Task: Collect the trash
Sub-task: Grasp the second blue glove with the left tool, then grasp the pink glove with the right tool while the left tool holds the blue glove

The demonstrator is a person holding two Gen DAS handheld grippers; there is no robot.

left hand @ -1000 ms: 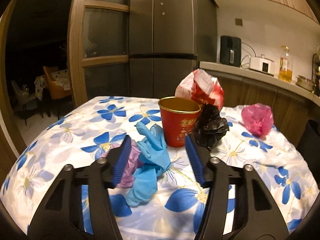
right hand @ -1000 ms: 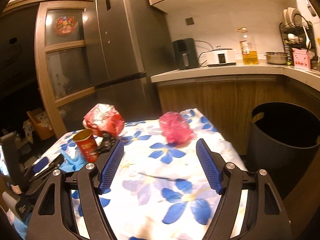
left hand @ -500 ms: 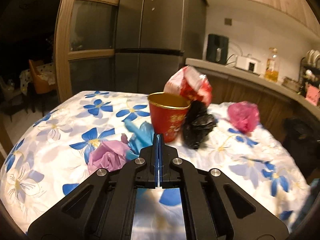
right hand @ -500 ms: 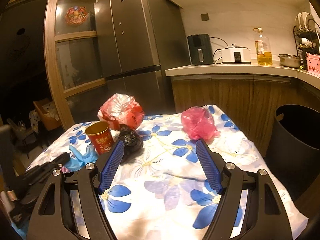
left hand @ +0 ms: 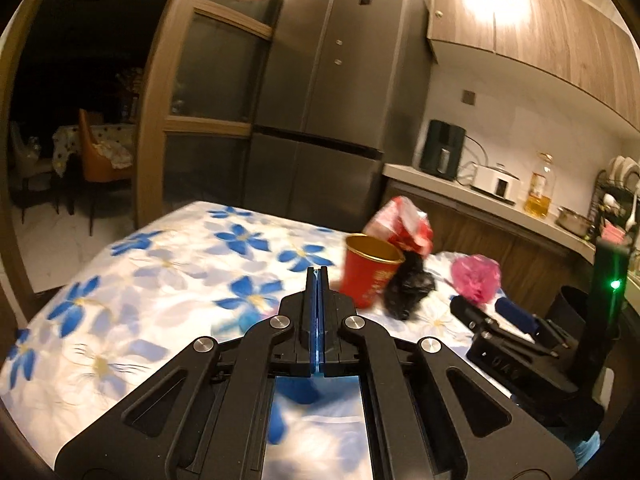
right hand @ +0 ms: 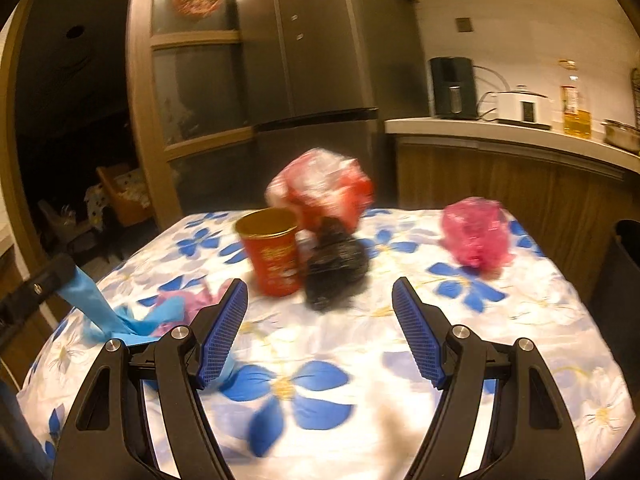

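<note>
Left tongs (left hand: 318, 280) are clamped on the blue glove (right hand: 100, 312), which hangs stretched from them above the surface (right hand: 540, 312), left of the red cup (right hand: 272, 256). Right tongs (right hand: 320, 328) are spread wide, nothing between them. Black bag (right hand: 336, 268) touches the cup's right side; pink bag (right hand: 476, 232) sits farther right.

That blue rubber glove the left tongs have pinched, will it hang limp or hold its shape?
Probably limp: in the right wrist view the thin blue rubber glove stretches as a drooping strip from the shut left tongs down to the flowered tablecloth. It looks light, as only a thin edge is pinched. It may drag the crumpled purple glove lying against it.
</note>
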